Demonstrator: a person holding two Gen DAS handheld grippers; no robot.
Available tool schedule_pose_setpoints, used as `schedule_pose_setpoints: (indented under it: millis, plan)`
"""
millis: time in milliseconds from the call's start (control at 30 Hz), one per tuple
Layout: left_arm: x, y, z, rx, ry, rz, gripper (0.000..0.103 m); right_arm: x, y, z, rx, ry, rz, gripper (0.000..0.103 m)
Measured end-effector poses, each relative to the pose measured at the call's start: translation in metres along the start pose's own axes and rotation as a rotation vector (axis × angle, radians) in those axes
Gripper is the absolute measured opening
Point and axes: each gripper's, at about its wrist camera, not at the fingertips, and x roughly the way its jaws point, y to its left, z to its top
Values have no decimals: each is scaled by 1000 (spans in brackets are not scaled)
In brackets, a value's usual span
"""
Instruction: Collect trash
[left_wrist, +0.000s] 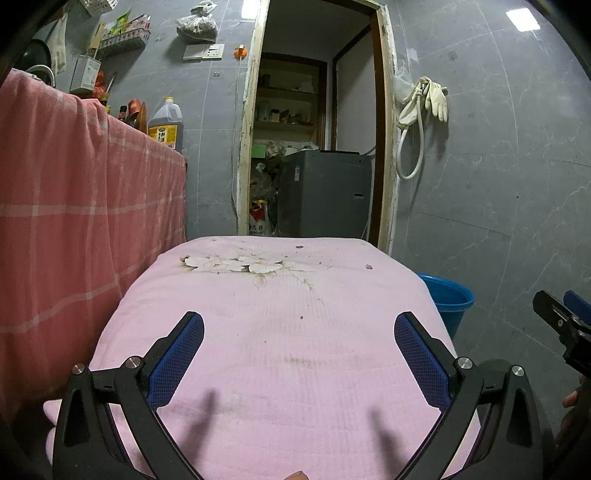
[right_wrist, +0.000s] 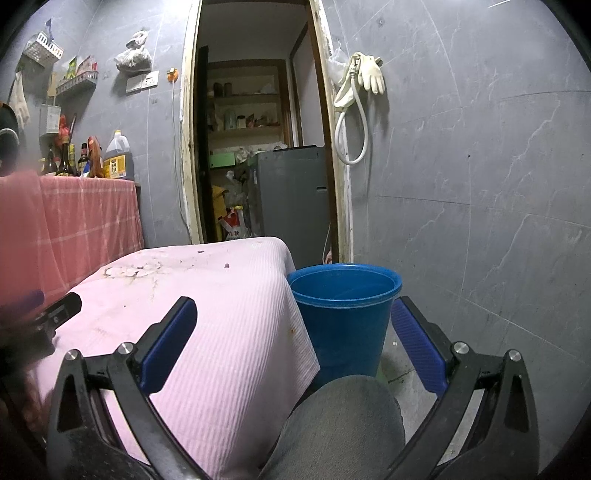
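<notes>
The left tool (left_wrist: 299, 341) hangs with its jaws spread wide and nothing between them, low over the near half of the pink-covered tabletop (left_wrist: 258, 369). The trash seems to be only a few small dark scraps: one (left_wrist: 302, 316) lies just ahead, a little right of the tool's centre line, and two more (left_wrist: 299, 246) (left_wrist: 368, 266) sit near the far edge. They are too small to show any long axis. The left tool is plainly nearer to them. The right tool (right_wrist: 294, 321), also wide open and empty, looks past the tabletop's right corner towards the blue bucket (right_wrist: 345, 317) on the floor just beside it, likely the trash's destination. Its bottom is hidden; a grey-clad knee (right_wrist: 340, 424) covers its base.
</notes>
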Motion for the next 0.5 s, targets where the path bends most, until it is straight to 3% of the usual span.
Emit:
schedule_pose_setpoints:
  millis: [500]
  plan:
    - [0, 1, 0, 2, 1, -1, 101, 1, -1, -2, 2, 7, 1, 103]
